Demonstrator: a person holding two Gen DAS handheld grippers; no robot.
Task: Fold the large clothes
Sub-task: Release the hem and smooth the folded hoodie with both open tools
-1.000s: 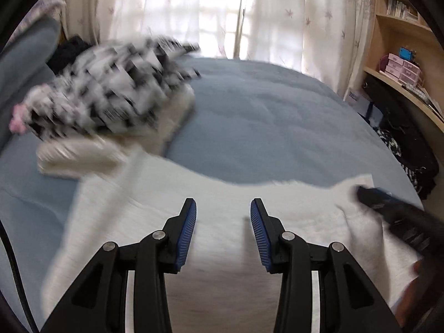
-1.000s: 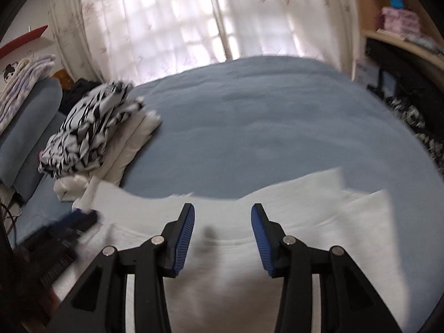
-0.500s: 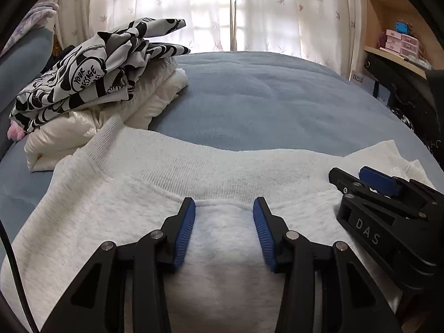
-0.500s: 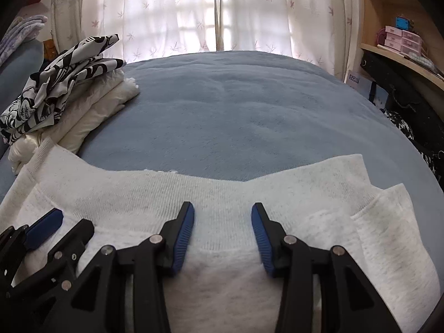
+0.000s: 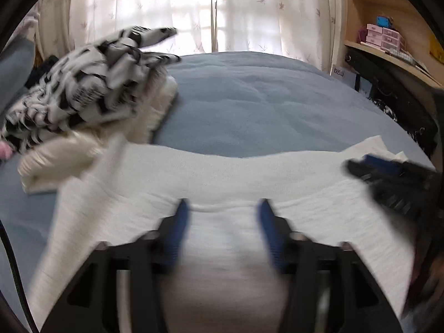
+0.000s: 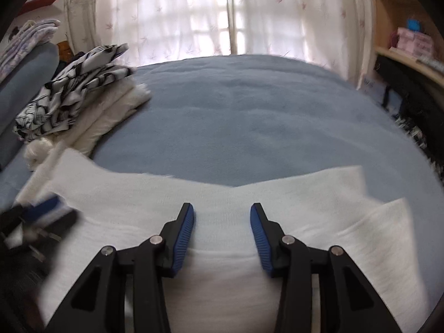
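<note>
A large white sweatshirt [image 5: 227,172] lies spread across the near part of a blue bed [image 5: 263,102]; its ribbed hem edge faces away from me. It also shows in the right wrist view [image 6: 222,194]. My left gripper [image 5: 223,211] is open and empty, just above the cloth near the hem seam; this view is motion-blurred. My right gripper [image 6: 222,213] is open and empty over the same hem, further right. Each gripper shows at the edge of the other's view: the right one [image 5: 388,177], the left one [image 6: 41,216].
A stack of folded clothes, a black-and-white patterned garment [image 5: 91,83] on white ones [image 5: 155,105], sits at the bed's left, also in the right wrist view [image 6: 75,97]. Curtained window [image 6: 230,14] behind. Wooden shelves [image 5: 388,41] and dark clutter at the right.
Both grippers have shifted over the sweatshirt, and both views are now blurred by motion. Both stay open. The sweatshirt lies as before.
</note>
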